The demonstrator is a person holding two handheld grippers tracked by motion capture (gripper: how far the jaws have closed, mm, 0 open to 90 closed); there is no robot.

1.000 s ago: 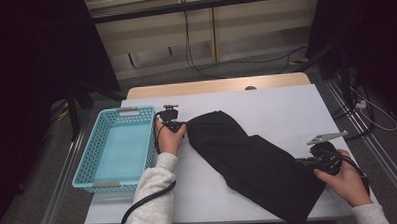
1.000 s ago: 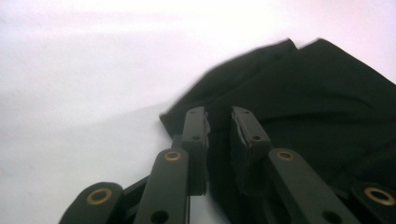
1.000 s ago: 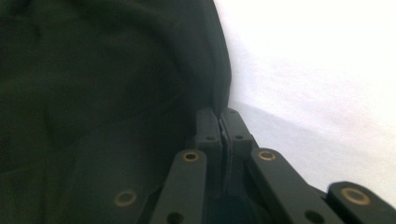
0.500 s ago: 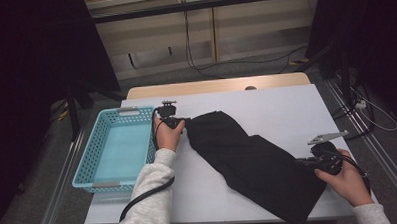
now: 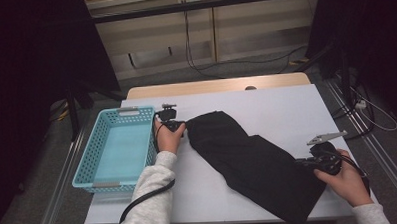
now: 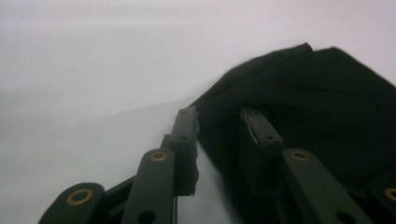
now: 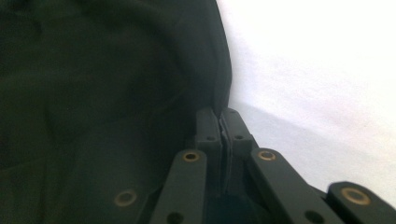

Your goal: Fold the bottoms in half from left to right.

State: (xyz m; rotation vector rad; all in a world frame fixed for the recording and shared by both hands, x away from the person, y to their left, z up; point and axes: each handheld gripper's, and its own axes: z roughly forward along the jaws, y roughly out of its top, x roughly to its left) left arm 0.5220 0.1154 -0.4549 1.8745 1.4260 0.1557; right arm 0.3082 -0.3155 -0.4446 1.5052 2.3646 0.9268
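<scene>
Black cloth lies diagonally across the white bench, basket at the left edge. Right gripper clamps its near-right hem, anchoring it; left gripper, jaws apart and just closing, straddles the far-left corner for a grip.

High view above the table; both gripper views close on shared black cloth.

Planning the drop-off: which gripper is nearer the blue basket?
Left. The left gripper sits just beside the blue basket, at the black cloth's near corner. The right gripper pinches the cloth's far end, across the table.
</scene>
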